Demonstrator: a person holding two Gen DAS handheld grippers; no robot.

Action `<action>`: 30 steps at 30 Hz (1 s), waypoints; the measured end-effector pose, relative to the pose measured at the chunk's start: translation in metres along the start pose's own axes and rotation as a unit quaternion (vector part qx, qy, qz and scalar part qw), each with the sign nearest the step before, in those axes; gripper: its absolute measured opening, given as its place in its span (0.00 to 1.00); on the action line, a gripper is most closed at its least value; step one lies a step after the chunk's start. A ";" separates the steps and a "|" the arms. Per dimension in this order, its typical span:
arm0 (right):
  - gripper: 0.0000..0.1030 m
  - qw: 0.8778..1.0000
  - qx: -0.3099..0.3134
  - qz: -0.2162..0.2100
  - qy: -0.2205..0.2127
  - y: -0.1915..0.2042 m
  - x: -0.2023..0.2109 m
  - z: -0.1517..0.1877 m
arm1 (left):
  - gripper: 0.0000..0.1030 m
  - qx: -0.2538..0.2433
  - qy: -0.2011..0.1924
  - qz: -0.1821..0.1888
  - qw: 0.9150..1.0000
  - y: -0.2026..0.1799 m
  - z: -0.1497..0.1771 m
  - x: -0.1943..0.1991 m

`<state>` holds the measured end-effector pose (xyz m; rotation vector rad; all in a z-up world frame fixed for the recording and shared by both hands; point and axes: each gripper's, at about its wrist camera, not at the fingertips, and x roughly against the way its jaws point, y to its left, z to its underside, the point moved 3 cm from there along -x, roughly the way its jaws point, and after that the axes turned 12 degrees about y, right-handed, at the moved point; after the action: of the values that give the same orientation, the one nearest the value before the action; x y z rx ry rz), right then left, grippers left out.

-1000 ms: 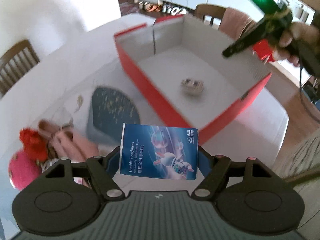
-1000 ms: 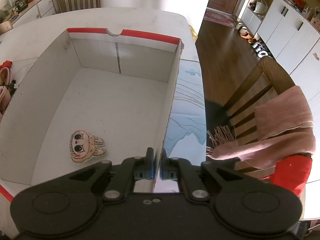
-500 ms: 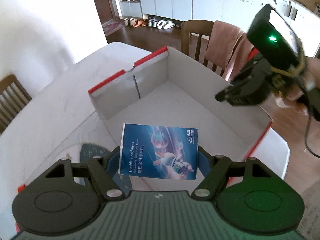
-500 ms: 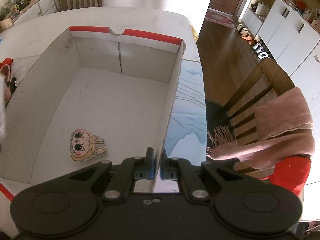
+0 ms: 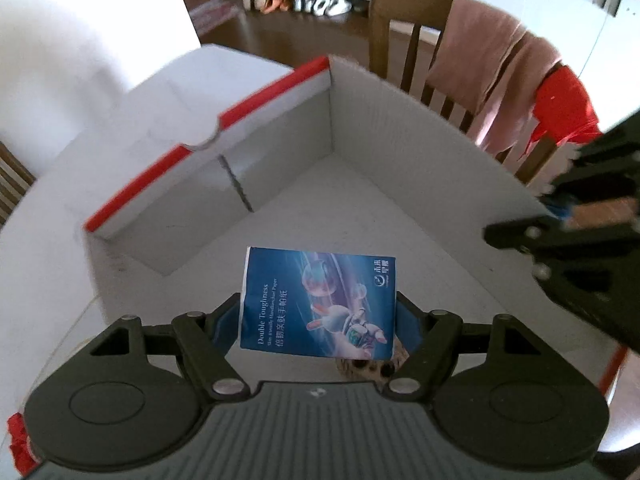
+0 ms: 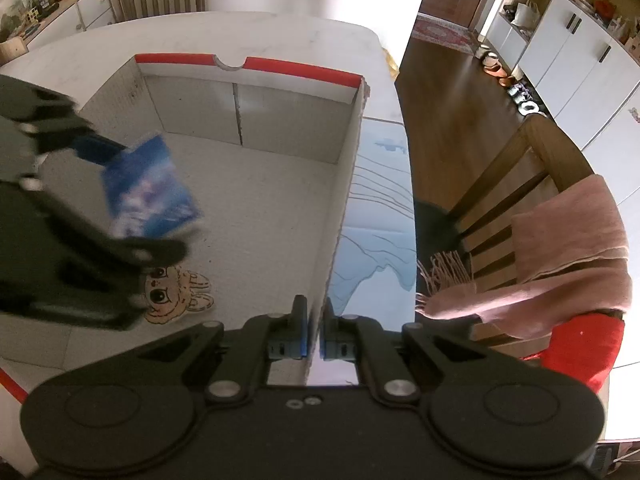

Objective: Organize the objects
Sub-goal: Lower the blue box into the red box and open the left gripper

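Bright daylight; blown-out wall glare; fisheye-bent edges; left tool [image 6: 120, 208] motion-blurred.

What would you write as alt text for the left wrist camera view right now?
The left gripper holds a blue tissue packet over the open white cardboard box with red rims. The right gripper pinches the box's right wall; a wooden chair draped with a pink cloth stands behind.

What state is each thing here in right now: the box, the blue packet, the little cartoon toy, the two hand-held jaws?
Box: open-topped, its right wall pinched by the right gripper.
Tissue packet: held in the air above the box floor.
Cartoon toy: lying flat on the box floor.
Left gripper: jaws closed on the tissue packet.
Right gripper: jaws shut on the box wall.
Pink cloth: draped over a chair.
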<state>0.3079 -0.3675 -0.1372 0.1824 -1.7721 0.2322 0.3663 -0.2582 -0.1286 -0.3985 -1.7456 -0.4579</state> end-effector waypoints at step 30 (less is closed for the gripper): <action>0.04 1.000 0.004 -0.006 0.003 -0.005 -0.007 -0.002 | 0.74 0.063 0.031 0.051 0.996 0.005 -0.001 -0.031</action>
<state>0.3122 -0.3716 -0.1439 0.1971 -1.7632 0.2310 0.3762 -0.2548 -0.1582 -0.3778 -1.6750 -0.2834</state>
